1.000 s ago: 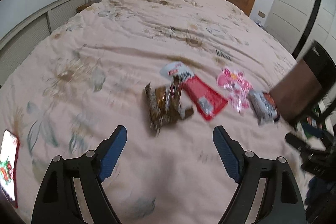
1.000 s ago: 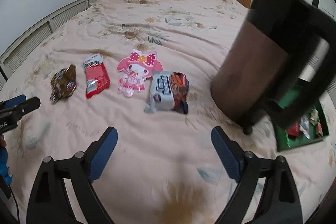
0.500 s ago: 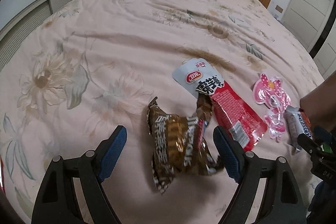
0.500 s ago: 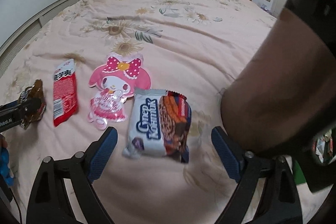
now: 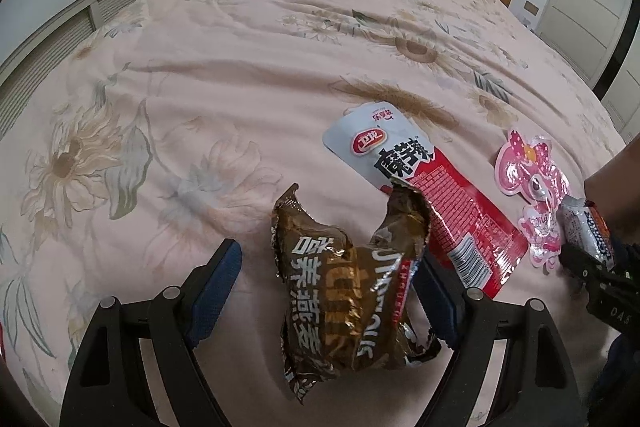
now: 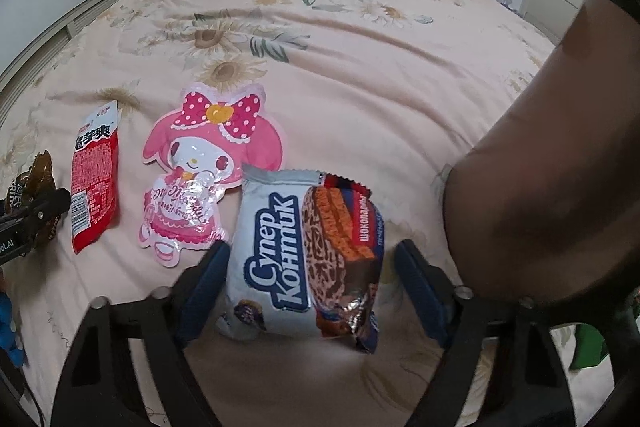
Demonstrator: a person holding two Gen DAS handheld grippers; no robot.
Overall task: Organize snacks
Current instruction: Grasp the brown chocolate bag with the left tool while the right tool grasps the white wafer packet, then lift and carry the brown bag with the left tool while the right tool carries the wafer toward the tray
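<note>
- The left tongs (image 5: 328,291) stand wide open over the bed, blue pads on either side of a crumpled brown-and-gold foil snack bag (image 5: 348,291); the bag lies between the fingers, the right pad close against its edge, the left pad clearly apart from it.
- Just past the right finger of these tongs lies a flat red-and-white snack pouch (image 5: 432,203), its white end pointing away, its near edge tucked partly behind the brown bag's raised corner.
- Further right sits a pink cartoon-rabbit-shaped foil packet (image 5: 532,187), well outside the left tongs.
- Over to the right tongs (image 6: 308,287): also spread wide, straddling a silver-and-brown chocolate wafer packet with blue lettering (image 6: 304,247). The left pad sits right at the packet's silver edge; the right pad stands a little off the brown side.
- The pink rabbit packet (image 6: 204,167) lies just left of and beyond the left finger, its lower corner touching the wafer packet's edge.
- The red-and-white pouch (image 6: 94,175) is further left again, and the brown bag (image 6: 36,179) peeks in at the far left beside the other tool's black tip.
- A large dark brown rounded container (image 6: 552,155) looms close on the right of the right tongs, blurred.
- Everything rests on a pale pink floral bedspread (image 5: 240,75).
</note>
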